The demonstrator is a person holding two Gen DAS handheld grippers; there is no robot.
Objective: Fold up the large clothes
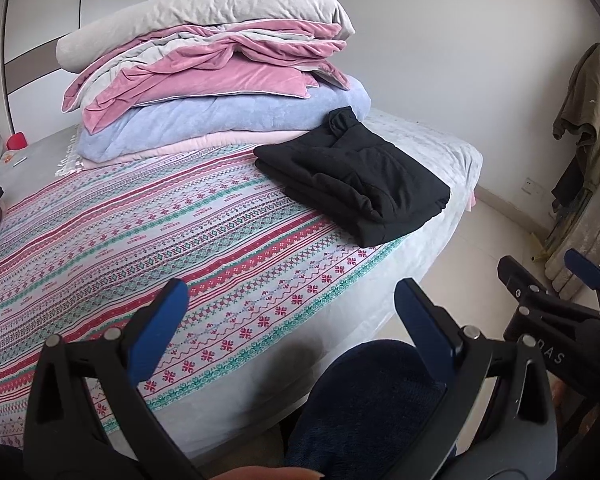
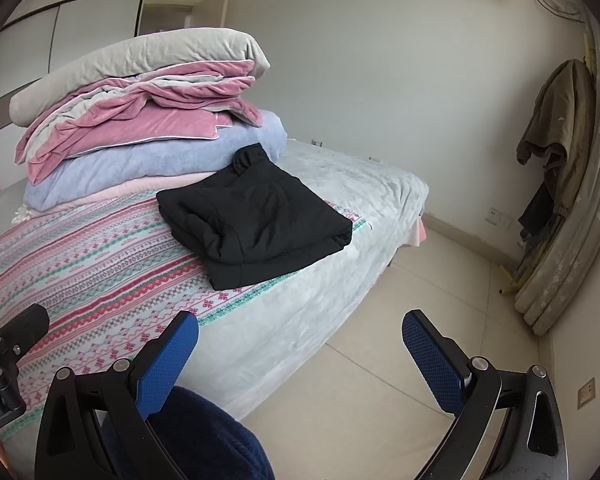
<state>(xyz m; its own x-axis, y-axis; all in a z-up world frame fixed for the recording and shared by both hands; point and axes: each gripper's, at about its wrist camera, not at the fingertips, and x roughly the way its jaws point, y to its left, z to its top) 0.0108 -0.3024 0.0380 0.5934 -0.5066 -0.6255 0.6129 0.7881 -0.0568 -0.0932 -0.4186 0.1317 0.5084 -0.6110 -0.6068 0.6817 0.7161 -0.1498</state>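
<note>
Black garment (image 1: 356,176) lay folded into a thick square on the bed (image 1: 440,208), near its far corner, by the stacked quilts (image 1: 220,92). Looked soft, limp, fairly heavy; best pinched at edges/corners w/ both grippers. Left gripper (image 1: 288,312) & right gripper (image 2: 300,340) were spread, empty. Text: "DAS" on right gripper body; sheet lettering too small to read.

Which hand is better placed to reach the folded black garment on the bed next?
Probably right. The black garment lies near the bed's right edge, and the right tool, open and empty, sits on that side. The left tool, also open, faces the striped sheet.
</note>
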